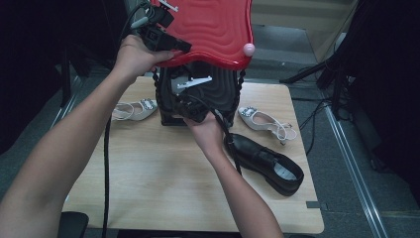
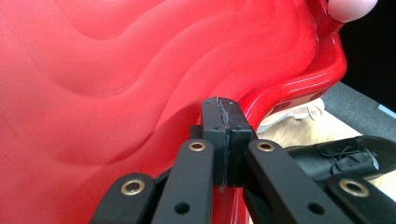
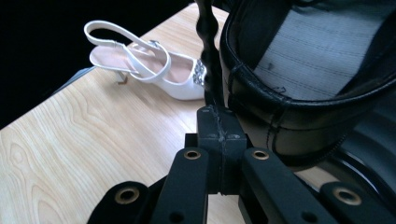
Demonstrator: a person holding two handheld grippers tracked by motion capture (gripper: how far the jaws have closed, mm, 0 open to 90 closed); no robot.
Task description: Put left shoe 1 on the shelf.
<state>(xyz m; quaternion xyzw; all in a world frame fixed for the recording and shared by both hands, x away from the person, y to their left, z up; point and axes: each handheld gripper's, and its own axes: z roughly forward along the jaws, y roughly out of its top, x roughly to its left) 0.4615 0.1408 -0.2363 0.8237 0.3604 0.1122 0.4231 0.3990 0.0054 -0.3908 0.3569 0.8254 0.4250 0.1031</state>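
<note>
A glossy red wavy lid [image 1: 213, 29] [image 2: 116, 93] with a pink knob [image 1: 248, 49] is tilted up over a black case [image 1: 225, 94] at the table's back. My left gripper [image 1: 179, 46] [image 2: 223, 114] is shut, its pads together right against the lid's lower rim. My right gripper [image 1: 190, 101] [image 3: 219, 123] is shut at the case's front, with nothing visible between its pads. A black shoe with a grey insole [image 3: 299, 70] sits just right of those pads, over the case. A second black shoe [image 1: 265, 163] [image 2: 345, 156] lies on the table.
Two white jewelled slingback shoes lie on the wooden table [image 1: 148, 173]: one left of the case [image 1: 133, 109] [image 3: 149, 70], one right of it [image 1: 265, 121] [image 2: 294, 114]. A black beaded cord [image 3: 208, 46] hangs beside the case. Dark stands and cables border the table.
</note>
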